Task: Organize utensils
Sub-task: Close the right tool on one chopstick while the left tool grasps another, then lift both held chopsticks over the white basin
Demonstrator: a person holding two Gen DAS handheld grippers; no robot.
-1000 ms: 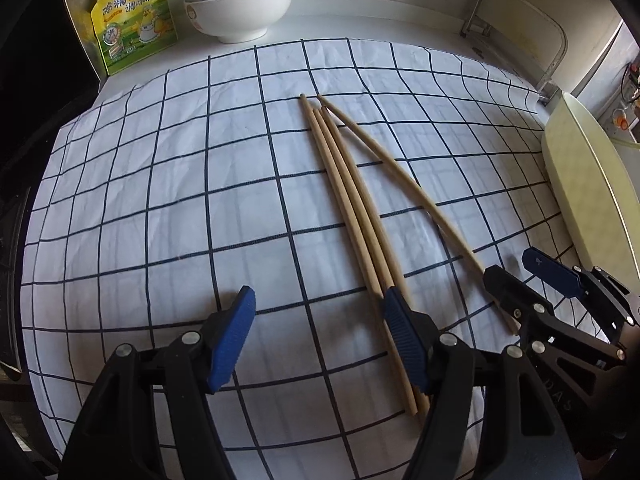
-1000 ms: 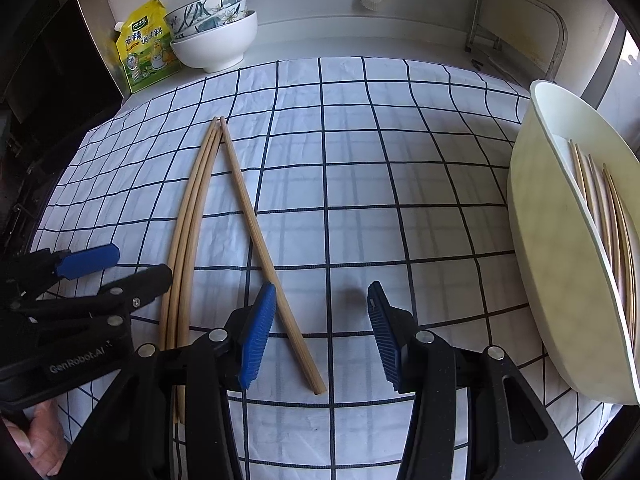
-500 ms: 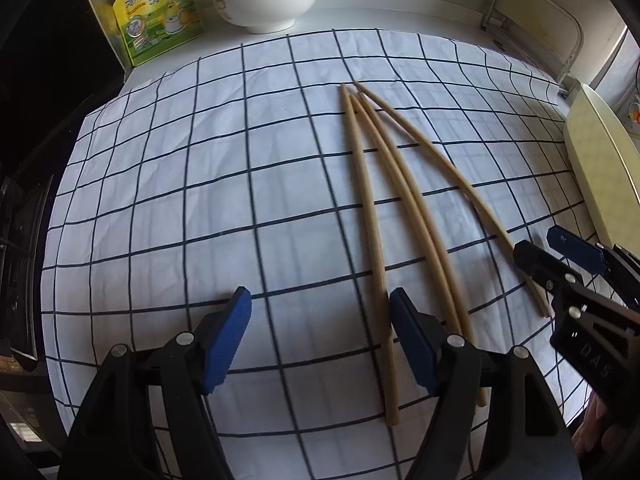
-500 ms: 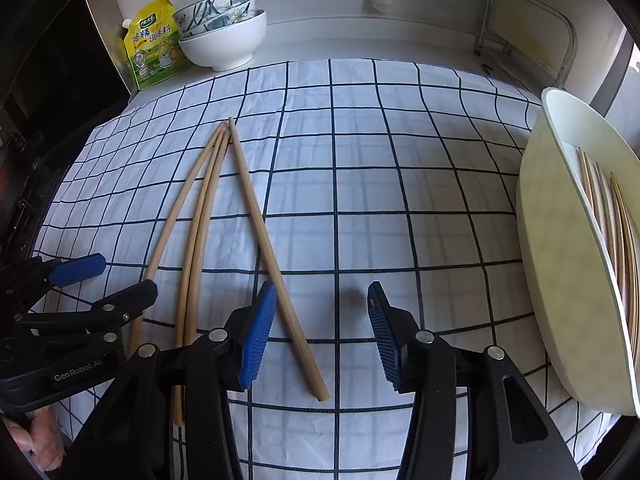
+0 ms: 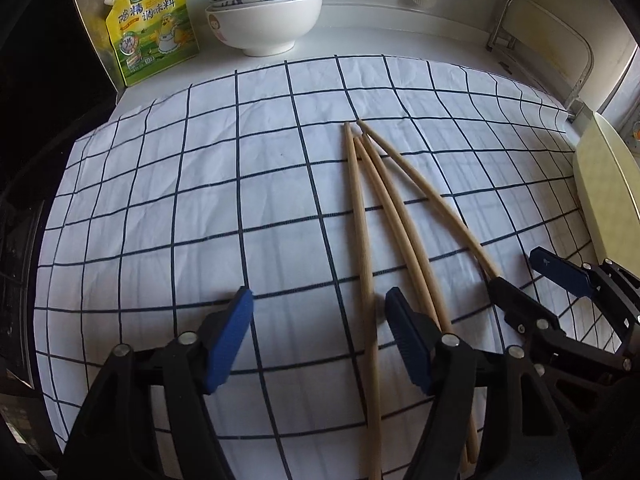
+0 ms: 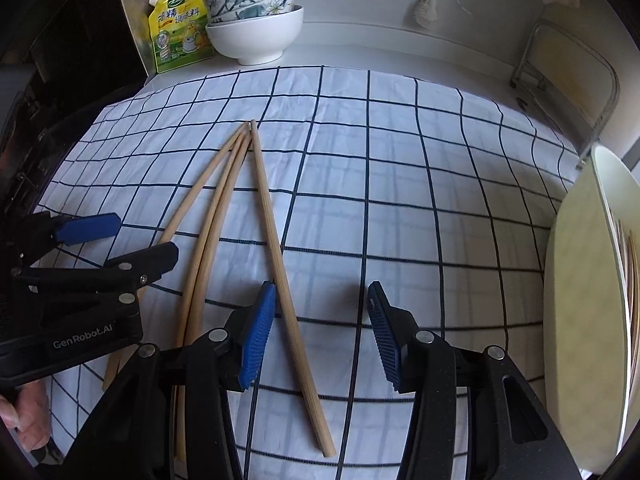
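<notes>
On the checked cloth (image 5: 200, 208), four wooden chopsticks (image 5: 384, 200) lie fanned: far tips bunched together toward the back wall, near ends spread apart toward the cameras. Long axes run roughly front to back across the cloth, each at a slightly different slant. In the left wrist view the leftmost stick (image 5: 362, 248) runs nearly straight down the frame; the rightmost stick (image 5: 432, 200) slants off to the right.

Left gripper (image 5: 318, 340): jaws apart, have just been closing in, pads not pressing on anything. The leftmost stick passes through the gap, close to the right-hand pad; whether it touches the pad cannot be told. The two middle sticks run under or behind that right-hand finger.

Right gripper (image 6: 322, 332): jaws apart, gripping nothing. The rightmost stick (image 6: 276, 248) crosses just in front of its left pad and its near end lies on the cloth between the fingers. The other three sticks lie off to the left, between the two grippers.

Right edge: pale oval tray (image 6: 576, 300), more chopsticks (image 6: 632, 280) inside along its far side.

Back of counter: stacked bowls (image 5: 264, 16), yellow-green pouch (image 5: 154, 24) beside them
</notes>
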